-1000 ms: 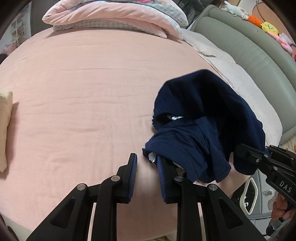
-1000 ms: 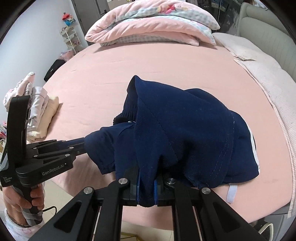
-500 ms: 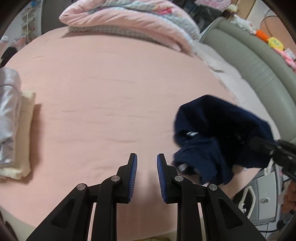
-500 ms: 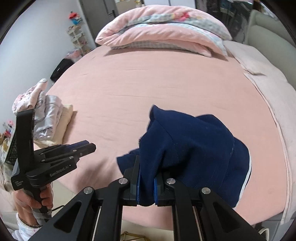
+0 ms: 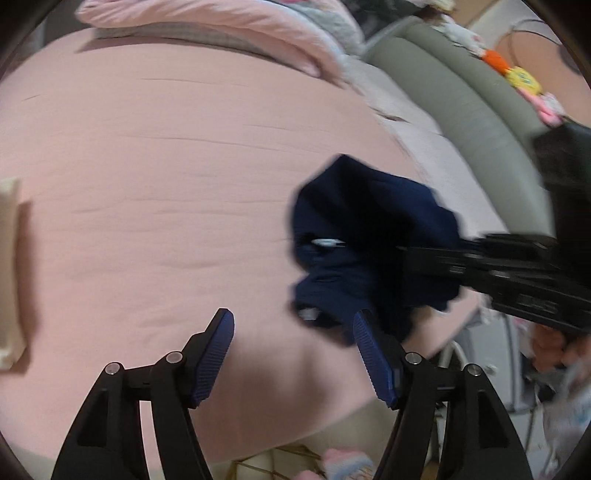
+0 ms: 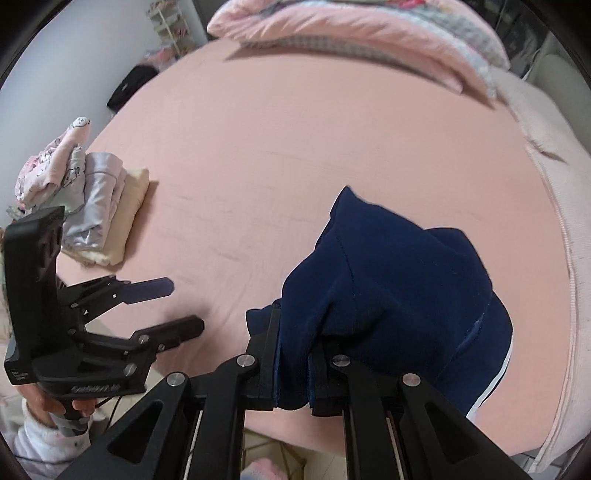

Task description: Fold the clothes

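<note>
- Right wrist view: pink bed (image 6: 295, 155) carries the navy garment (image 6: 399, 280) near its front right edge.
- Garment is bunched, apparently peaking away from the camera; dark blue, white stripe along one hem.
- Right gripper (image 6: 293, 373) pinches its near fold.
- Left gripper (image 5: 293, 354) is opening, nothing between its pads.

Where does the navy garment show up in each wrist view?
Left wrist view: navy garment right of centre, beyond the right finger of the left hand-held gripper.
Right wrist view: lower centre-right, clamped in the right hand-held gripper.
Shared landmark: the pink quilt at the bed's far end.
</note>
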`<state>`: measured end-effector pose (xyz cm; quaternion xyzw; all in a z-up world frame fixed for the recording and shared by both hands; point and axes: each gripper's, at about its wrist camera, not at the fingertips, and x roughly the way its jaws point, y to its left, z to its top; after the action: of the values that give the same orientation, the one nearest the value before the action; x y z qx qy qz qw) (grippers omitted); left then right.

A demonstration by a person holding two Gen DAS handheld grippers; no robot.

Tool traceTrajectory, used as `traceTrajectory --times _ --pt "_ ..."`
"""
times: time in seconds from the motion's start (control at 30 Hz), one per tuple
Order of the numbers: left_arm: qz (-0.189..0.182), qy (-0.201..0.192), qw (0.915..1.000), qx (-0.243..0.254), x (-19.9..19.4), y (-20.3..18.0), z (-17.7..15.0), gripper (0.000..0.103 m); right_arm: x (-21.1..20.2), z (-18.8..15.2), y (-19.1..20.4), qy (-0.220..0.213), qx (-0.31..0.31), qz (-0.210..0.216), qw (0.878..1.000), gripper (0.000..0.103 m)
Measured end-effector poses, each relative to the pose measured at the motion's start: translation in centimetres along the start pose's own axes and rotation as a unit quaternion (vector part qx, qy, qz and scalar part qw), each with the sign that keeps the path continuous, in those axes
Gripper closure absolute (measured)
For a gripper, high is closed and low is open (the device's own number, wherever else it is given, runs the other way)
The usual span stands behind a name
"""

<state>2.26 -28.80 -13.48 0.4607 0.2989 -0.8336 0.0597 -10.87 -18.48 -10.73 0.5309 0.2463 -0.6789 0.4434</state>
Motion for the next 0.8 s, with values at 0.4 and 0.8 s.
traceTrajectory --times 0.4,0.8 --pt "-0.030 0.025 0.9979 0.052 1.1 -6.2 3.1 0.038 0.3 3.2 -1.0 0.080 -0.062 0.007 0.995 0.095" --pt "-0.077 0.049 0.9943 0.055 5.4 -7.7 3.6 0.038 -0.3 2.4 -4.3 0.050 0.041 0.059 0.996 0.095"
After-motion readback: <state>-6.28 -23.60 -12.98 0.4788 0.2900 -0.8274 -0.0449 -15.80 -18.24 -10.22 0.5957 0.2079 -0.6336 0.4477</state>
